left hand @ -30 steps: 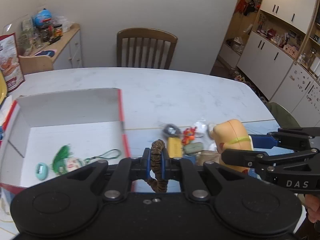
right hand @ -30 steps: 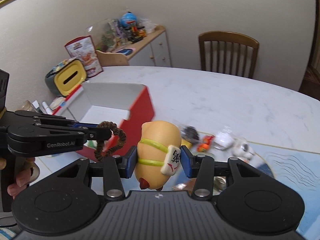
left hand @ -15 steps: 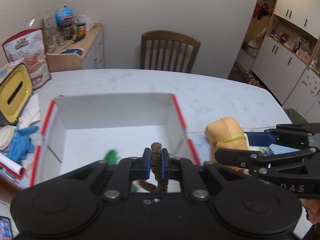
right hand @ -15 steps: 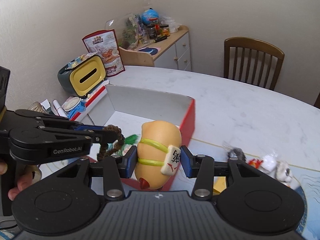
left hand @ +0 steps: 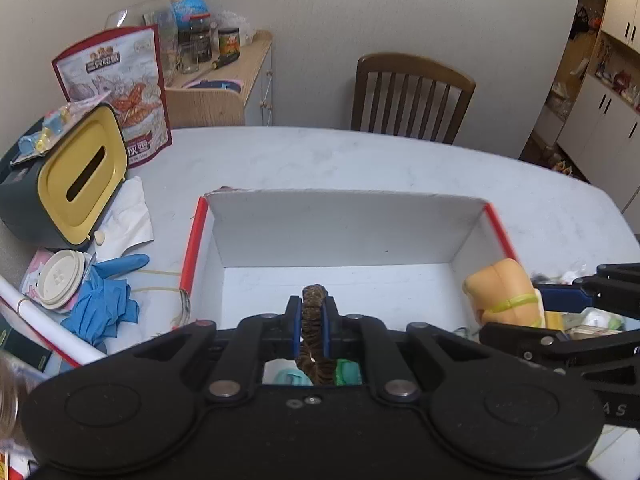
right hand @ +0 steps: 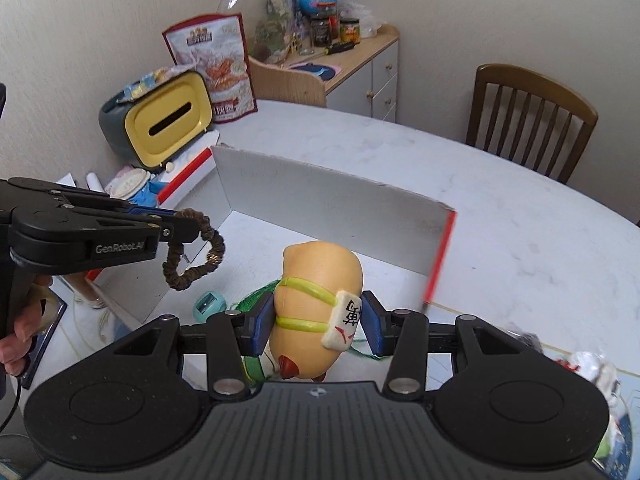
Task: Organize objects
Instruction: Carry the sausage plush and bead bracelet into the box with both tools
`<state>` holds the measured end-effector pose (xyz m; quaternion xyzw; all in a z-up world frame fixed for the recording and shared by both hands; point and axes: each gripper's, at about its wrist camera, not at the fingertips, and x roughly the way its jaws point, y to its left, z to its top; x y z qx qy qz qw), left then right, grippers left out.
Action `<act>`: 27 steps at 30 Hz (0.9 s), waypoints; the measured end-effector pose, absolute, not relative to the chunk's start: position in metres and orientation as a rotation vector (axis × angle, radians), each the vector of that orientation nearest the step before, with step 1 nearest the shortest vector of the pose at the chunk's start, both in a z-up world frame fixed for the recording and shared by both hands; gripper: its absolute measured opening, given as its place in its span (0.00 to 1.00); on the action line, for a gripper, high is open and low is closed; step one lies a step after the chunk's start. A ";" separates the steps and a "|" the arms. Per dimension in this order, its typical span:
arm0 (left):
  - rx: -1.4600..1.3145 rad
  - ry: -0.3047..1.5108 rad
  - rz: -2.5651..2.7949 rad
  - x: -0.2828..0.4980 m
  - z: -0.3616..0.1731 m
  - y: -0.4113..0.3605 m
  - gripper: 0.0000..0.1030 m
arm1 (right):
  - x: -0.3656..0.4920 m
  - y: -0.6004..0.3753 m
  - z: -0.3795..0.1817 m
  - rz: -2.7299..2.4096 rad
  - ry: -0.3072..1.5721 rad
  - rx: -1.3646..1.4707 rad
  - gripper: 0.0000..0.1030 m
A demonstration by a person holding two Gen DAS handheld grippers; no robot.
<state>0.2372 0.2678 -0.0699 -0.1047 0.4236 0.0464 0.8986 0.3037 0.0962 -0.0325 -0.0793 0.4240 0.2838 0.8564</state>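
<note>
On the white table (left hand: 360, 160) the red-edged box (left hand: 344, 236) lies beneath both loads: left gripper (left hand: 311, 322) pinches a brown scrunchie (right hand: 192, 248), right gripper (right hand: 316, 322) clamps the tan toy (right hand: 316, 296), which may bounce out if released high

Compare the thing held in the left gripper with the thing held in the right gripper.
The brown hair tie is a thin, dark, crinkled fabric loop; the tan toy is a plump, smooth, solid body with yellow-green bands. The hair tie dangles limp from the left gripper, pinched at one spot; the toy fills the right gripper side to side. Both are held above the white box.
</note>
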 end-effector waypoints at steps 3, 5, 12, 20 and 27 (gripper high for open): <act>-0.196 0.899 0.104 0.247 -0.081 0.273 0.08 | 0.314 0.111 -0.044 0.592 0.912 -0.187 0.44; -0.177 0.914 0.111 0.255 -0.088 0.276 0.08 | 0.322 0.119 -0.052 0.587 0.930 -0.195 0.44; -0.137 0.993 0.109 0.281 -0.117 0.284 0.08 | 0.347 0.141 -0.080 0.571 0.995 -0.217 0.44; -0.143 1.066 0.071 0.300 -0.137 0.287 0.08 | 0.363 0.156 -0.105 0.542 1.064 -0.237 0.44; -0.161 1.131 0.040 0.311 -0.149 0.287 0.09 | 0.369 0.161 -0.116 0.521 1.100 -0.250 0.44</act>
